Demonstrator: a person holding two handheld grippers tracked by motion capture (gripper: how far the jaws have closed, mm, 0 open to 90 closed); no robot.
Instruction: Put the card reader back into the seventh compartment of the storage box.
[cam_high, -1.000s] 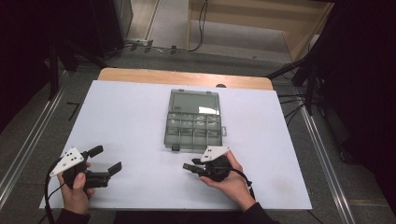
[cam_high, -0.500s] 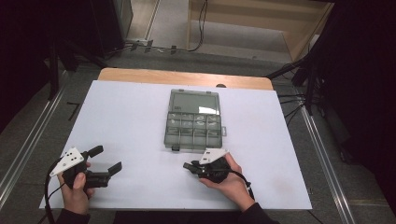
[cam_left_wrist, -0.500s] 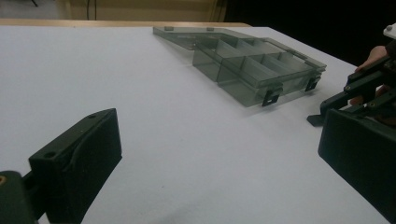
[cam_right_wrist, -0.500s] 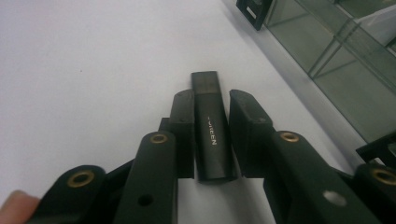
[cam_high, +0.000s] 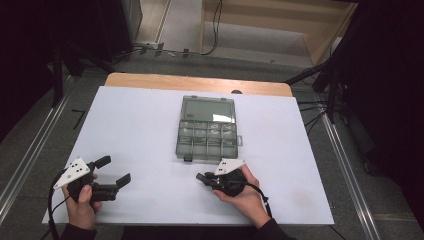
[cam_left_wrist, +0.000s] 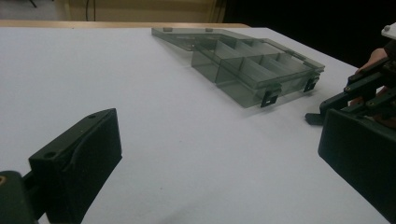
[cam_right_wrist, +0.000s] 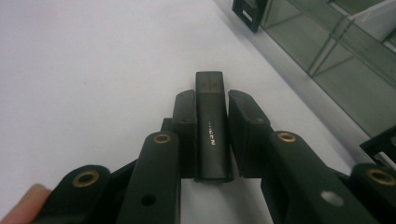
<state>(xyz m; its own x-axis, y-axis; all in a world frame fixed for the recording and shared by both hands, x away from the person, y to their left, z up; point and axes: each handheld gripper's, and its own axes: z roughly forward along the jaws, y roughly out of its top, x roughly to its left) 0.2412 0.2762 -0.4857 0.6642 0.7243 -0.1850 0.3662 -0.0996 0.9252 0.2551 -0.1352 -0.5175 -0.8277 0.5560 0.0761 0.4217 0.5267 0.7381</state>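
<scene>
Right gripper (cam_high: 206, 178) gripping a black stick (cam_right_wrist: 212, 126)
Left gripper (cam_high: 117, 175) is idling wide at 8 o'clock; the open organizer box (cam_high: 208, 129) is awaiting the stick.

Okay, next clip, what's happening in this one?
A person sits at a white table with a gripper in each hand. The right gripper is shut on a small black USB stick, held just above the table near the front of an open, smoky-clear compartment box. The left gripper is open and holds nothing, off to the left. The box's lid lies flat behind it; its compartments look empty.
</scene>
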